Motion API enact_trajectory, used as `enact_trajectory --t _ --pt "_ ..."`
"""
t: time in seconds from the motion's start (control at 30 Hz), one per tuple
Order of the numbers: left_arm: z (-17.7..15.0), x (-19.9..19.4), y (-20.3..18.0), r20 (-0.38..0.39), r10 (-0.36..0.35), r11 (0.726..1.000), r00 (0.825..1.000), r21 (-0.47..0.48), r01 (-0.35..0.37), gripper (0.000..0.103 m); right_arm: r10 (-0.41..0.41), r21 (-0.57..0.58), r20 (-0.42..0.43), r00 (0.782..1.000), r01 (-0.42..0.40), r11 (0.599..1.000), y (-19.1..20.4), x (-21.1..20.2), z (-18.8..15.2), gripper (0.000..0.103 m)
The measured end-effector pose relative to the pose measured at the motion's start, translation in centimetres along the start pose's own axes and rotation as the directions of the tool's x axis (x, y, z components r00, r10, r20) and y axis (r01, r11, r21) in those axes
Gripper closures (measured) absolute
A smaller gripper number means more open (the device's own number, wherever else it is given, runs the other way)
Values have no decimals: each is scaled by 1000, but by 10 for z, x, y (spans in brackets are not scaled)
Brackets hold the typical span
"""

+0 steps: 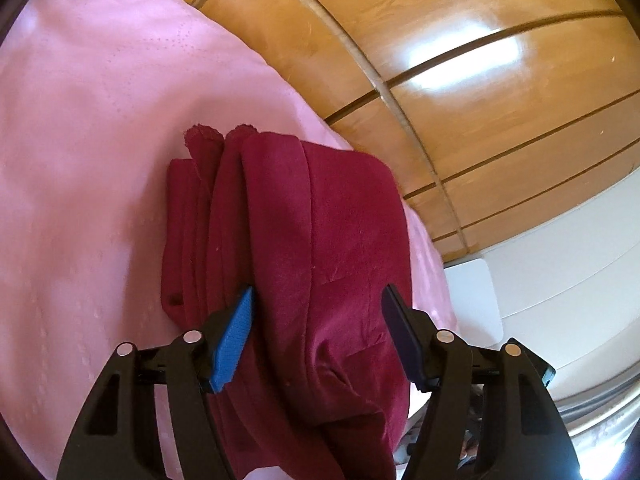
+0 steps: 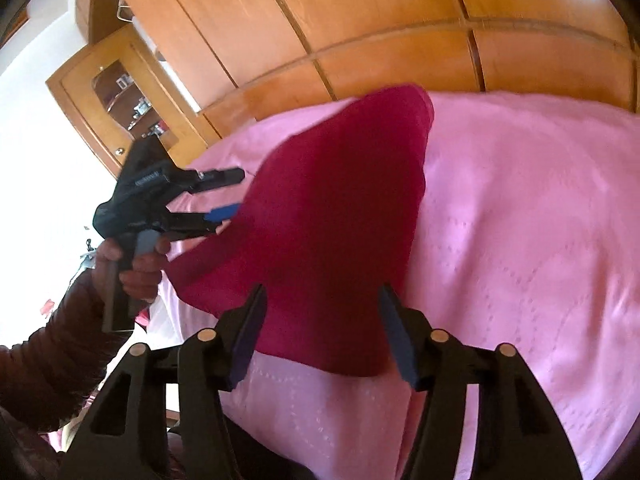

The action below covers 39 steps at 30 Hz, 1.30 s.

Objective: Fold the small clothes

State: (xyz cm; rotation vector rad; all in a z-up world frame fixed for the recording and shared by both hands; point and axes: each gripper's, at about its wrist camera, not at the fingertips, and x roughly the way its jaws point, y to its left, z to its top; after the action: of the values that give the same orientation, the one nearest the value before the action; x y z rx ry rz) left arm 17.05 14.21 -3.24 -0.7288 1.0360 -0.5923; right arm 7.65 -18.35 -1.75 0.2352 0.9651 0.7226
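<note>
garment (image 1: 304, 240) laid folded on bedspread (image 1: 80, 160) | wooden headboard (image 1: 440, 60) placed behind bed | left gripper (image 2: 230, 194) positioned left of garment | right gripper (image 2: 322, 300) positioned before garment's near edge | glass-door cabinet (image 2: 120, 96) seen left of headboard

The left gripper (image 1: 318, 300) has its jaws apart, one on each side of the red cloth (image 1: 304, 240). The right gripper (image 2: 322, 300) is wide apart too, just above the red cloth. A hand (image 2: 128, 268) in a dark sleeve (image 2: 48, 356) holds the left gripper's handle.

Before me a bed under a pale pink embossed cotton bedspread (image 2: 520, 208) carries one folded crimson knit garment (image 1: 320, 240), lying near its edge.
</note>
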Motion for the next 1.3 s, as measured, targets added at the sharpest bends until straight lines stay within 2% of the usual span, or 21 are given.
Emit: enact_trajectory --t 0.03,0.07,0.1,0.13,0.2,0.33,0.37,0.47,0.53,0.57,0.6,0.63,0.7,0.77,0.8,0.87,0.97,1.03,1.1,1.2,1.3 --pt "0 1 -1 -4 16 1000 1000 9 -16 44 6 -8 -8 1000 -6 1000 5 8 0 48" --pt "1 4 -3 -11 35 999 999 19 -35 57 5 -19 -12 1000 -6 1000 5 9 -4 47" --pt "1 10 -6 -20 81 996 997 41 -80 78 -1 -32 -16 1000 1 999 9 14 -5 47" --pt "1 12 -9 -20 114 992 993 61 -113 88 -6 -43 -19 1000 6 999 14 17 -5 47" --pt "1 6 -15 26 137 986 990 92 -139 91 -11 -65 -26 1000 9 998 19 19 -4 47" --pt "-2 -33 -25 128 106 981 986 150 -125 92 51 -111 -37 998 -55 992 37 16 -10 47" --pt "-4 -40 -26 140 118 976 983 165 -141 92 42 -128 -48 998 -48 991 41 22 -13 47" --pt "-8 -26 -13 105 292 930 951 201 -308 91 11 -120 -113 994 -24 992 42 49 -24 46" --pt "-7 -9 10 67 352 920 933 155 -359 86 -7 -131 -110 994 -8 991 43 57 -29 46" --pt "-7 -7 14 77 356 921 931 141 -363 76 -18 -139 -104 994 4 990 44 57 -30 45" --pt "-6 -9 16 99 365 921 926 109 -375 61 -17 -138 -104 994 2 990 44 56 -30 45" --pt "-6 -11 17 116 381 917 917 81 -391 55 -6 -135 -106 994 -8 991 43 53 -30 44" --pt "-5 -21 8 171 410 905 896 42 -422 53 0 -143 -110 994 -16 990 43 49 -28 44" --pt "-8 -35 -7 258 398 902 881 65 -426 53 13 -157 -115 993 -31 987 43 43 -28 42" --pt "-10 -47 -18 304 362 911 881 87 -404 53 26 -159 -119 993 -45 986 43 38 -27 40" --pt "-13 -56 -36 342 294 926 893 127 -354 53 42 -157 -107 993 -59 986 39 26 -19 40" --pt "-20 -53 -59 375 257 907 891 225 -357 53 38 -130 -36 999 -42 991 27 0 0 40" --pt "-25 -34 -70 364 259 884 895 284 -372 53 29 -101 11 1000 -28 995 19 -10 15 40" --pt "-31 -17 -72 357 289 848 888 334 -410 53 3 -62 63 998 1 998 15 -15 37 40" --pt "-37 1 -63 323 318 840 891 340 -423 53 -36 -27 102 994 39 999 9 -7 65 39" --pt "-41 13 -52 310 361 821 879 341 -458 53 -46 -32 101 994 49 998 14 15 91 39"
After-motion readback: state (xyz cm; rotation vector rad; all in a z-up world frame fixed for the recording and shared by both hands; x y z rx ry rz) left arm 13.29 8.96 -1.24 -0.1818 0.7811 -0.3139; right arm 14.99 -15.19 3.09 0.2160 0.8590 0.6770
